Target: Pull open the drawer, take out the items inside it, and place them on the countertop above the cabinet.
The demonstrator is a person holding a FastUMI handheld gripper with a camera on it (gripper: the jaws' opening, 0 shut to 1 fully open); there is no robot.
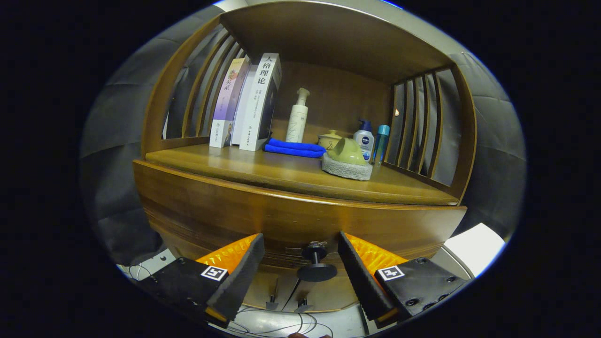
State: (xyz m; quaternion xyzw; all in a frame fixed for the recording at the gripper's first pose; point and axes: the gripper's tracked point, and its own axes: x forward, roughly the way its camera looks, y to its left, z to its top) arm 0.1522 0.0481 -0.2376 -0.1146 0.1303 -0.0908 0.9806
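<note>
Grey padded booth walls (117, 141) surround a brown wooden cabinet (197, 211) with slatted sides and an open shelf. Your view looks slightly up at its curved front.

On the glossy wooden countertop (263, 171) you have, from one side to the other:
- three upright books (246, 105) leaning against the slats
- a folded blue cloth (293, 148) lying flat
- a white pump bottle (298, 117) standing behind the cloth
- a small yellow lidded pot (329, 139), partly hidden
- a pale green ceramic piece (347, 151) resting on a grey woven round mat (346, 170)
- a white pump bottle with a blue cap (364, 138)
- a slim teal bottle (381, 143), just beside the slats

The drawer front (291, 223) below the countertop is closed, so its contents are hidden from you. Its seam edges are hard to trace on the curved wood.

The dark round drawer knob (316, 262) projects toward you and sits between the fingers. Your gripper (300, 265) is spread wide: both fingers stand apart from the knob, with clear gaps on either side. Neither finger touches it.

Below the knob, thin cables (281, 324) lie on a pale floor; small dark fittings there are too small to identify
</note>
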